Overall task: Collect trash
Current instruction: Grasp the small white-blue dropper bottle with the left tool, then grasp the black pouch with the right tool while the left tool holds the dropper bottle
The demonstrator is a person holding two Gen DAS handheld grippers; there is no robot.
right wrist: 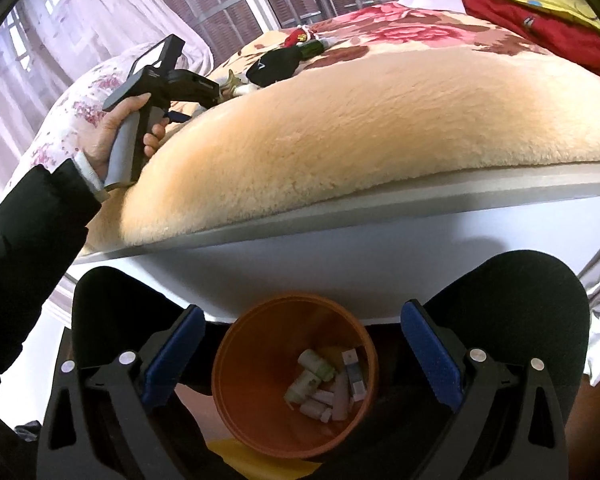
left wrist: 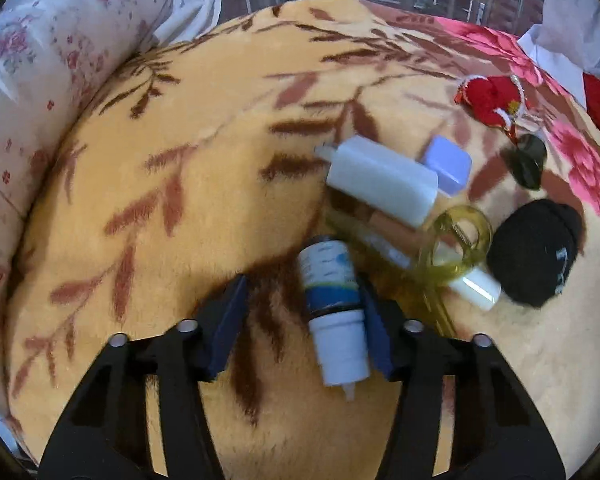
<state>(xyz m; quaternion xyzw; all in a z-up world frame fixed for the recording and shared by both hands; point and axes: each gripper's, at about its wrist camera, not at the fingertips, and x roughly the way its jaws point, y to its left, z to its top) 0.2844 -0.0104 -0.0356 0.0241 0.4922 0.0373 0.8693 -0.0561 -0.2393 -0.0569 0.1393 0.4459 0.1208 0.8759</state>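
A small white-and-blue bottle lies on the tan leaf-patterned blanket, between the jaws of my left gripper. The right pad is at the bottle's side; the left pad stands clear of it with a wide gap. Just beyond lie a white rectangular bottle, a lavender cap, a peach tube, a yellow tape dispenser and a white tube. My right gripper hangs open over an orange bin holding several small bottles and tubes.
A black knit item, a red ornament and a dark green object lie to the right. A floral pillow borders the blanket on the left. The bed's white edge and the person's knees flank the bin.
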